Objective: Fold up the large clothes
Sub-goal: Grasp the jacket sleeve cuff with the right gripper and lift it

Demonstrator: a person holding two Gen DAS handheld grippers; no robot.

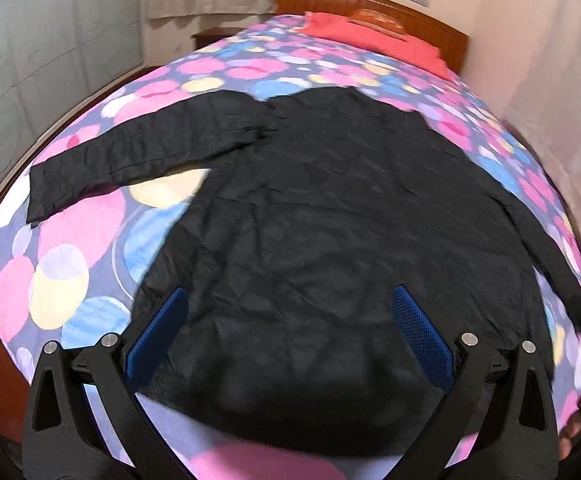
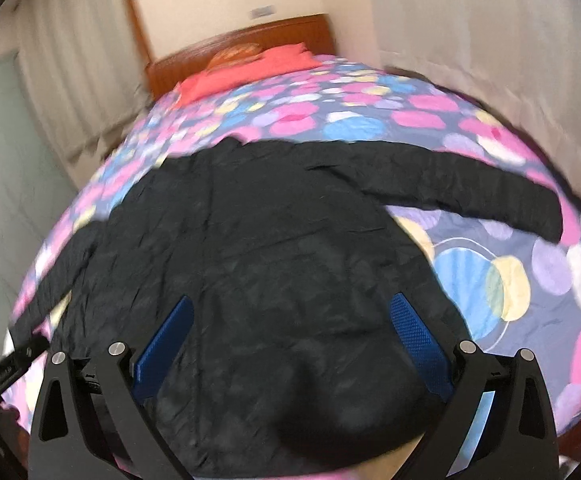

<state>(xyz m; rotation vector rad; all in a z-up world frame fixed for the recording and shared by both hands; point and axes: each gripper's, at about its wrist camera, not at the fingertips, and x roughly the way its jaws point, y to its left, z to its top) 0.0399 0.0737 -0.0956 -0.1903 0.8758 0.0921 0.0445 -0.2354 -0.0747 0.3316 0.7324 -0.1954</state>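
Note:
A large black jacket (image 1: 322, 216) lies spread flat on the bed, both sleeves stretched out to the sides. It also shows in the right wrist view (image 2: 266, 248). My left gripper (image 1: 290, 336) is open above the jacket's lower hem, blue pads (image 1: 422, 336) wide apart with nothing between them. My right gripper (image 2: 290, 344) is also open over the hem, its blue pads (image 2: 418, 344) spread and empty. The left sleeve (image 1: 130, 156) reaches toward the bed's left edge. The right sleeve (image 2: 470, 188) reaches toward the right.
The bed has a quilt with pink, blue and yellow circles (image 1: 78, 264). A red pillow (image 1: 374, 40) lies by the wooden headboard (image 1: 370, 4). Walls and curtains stand close on both sides. The other gripper's tip (image 2: 6, 372) shows at the left edge.

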